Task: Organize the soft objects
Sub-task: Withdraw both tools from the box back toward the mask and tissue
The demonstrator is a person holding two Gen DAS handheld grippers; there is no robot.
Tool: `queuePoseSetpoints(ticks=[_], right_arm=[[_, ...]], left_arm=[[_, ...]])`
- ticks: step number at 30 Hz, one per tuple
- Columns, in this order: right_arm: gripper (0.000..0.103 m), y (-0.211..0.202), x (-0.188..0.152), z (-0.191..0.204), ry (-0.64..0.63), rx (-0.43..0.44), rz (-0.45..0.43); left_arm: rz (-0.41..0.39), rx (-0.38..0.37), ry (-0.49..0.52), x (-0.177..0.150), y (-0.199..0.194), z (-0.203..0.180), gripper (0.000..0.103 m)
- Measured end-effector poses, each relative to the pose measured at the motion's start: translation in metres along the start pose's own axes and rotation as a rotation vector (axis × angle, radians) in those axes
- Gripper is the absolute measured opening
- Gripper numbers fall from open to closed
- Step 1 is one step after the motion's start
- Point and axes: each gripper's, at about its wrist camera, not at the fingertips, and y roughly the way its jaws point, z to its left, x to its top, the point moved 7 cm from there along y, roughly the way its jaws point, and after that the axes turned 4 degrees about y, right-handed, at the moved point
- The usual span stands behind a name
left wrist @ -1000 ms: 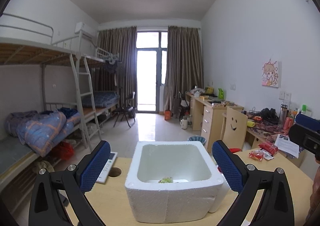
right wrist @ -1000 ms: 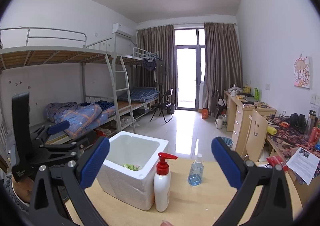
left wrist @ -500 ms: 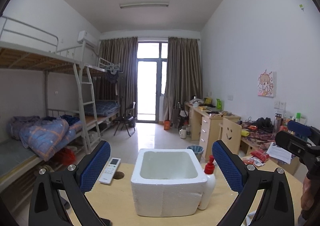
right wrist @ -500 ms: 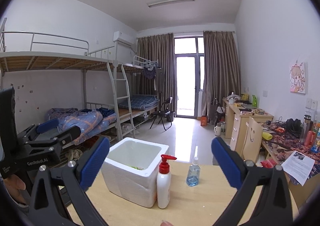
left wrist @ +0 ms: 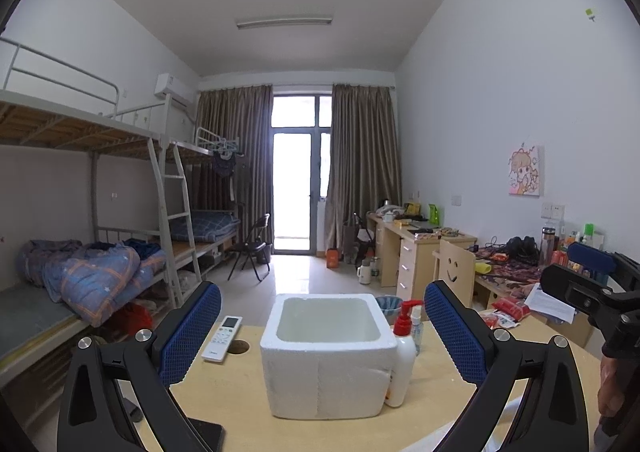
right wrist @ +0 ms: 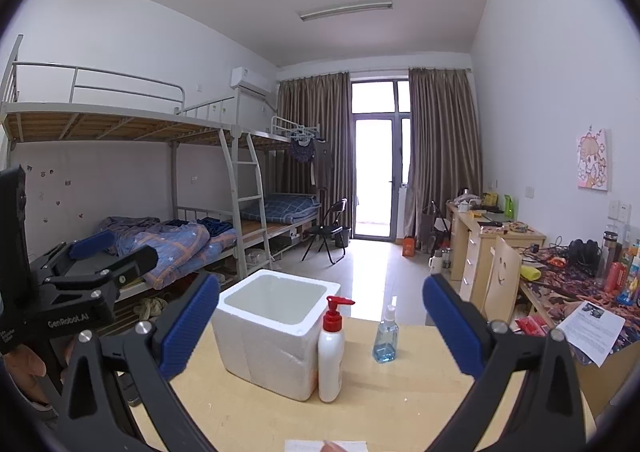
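Observation:
A white foam box point(left wrist: 326, 352) stands on the wooden table point(left wrist: 224, 392), and its floor is hidden behind its front wall. My left gripper point(left wrist: 322, 308) is open and empty, held back from the box with the blue pads point(left wrist: 188, 332) wide apart. The right gripper point(right wrist: 322, 304) is also open and empty, facing the foam box point(right wrist: 272, 332) from its right. Each gripper shows in the other's view: the right one point(left wrist: 588, 284) at the far right, the left one point(right wrist: 92, 268) at the far left. No soft object is visible in either grip.
A white pump bottle with a red top point(right wrist: 331, 352) stands against the box's right side, a small blue bottle point(right wrist: 386, 336) beyond it. A remote control point(left wrist: 222, 338) lies by a cable hole point(left wrist: 240, 347). Something white point(right wrist: 324, 445) lies at the table's near edge. Bunk beds stand left, cluttered desks right.
Both grippers have drawn back from the box and tilted up. The box looks smaller, and the green thing on its floor has dropped out of sight.

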Motion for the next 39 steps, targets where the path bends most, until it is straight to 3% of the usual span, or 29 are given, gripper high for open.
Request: queuePoseSetpoints(ticks=[16, 22, 39], right_arm=[[0.103, -0.016, -0.053, -0.002, 0.005, -0.024, 0.029], [0.103, -0.02, -0.072, -0.007, 0.026, -0.047, 0.047], [0.103, -0.026, -0.116, -0.008, 0.04, -0.079, 0.102]], left_arm=[[-0.004, -0.031, 0.027, -0.045, -0.028, -0.027, 0.102], [-0.04, 0.009, 0.028, -0.062, -0.038, -0.028, 0.102], [0.06, 0.007, 0.029, -0.114, -0.031, -0.036, 0.102]])
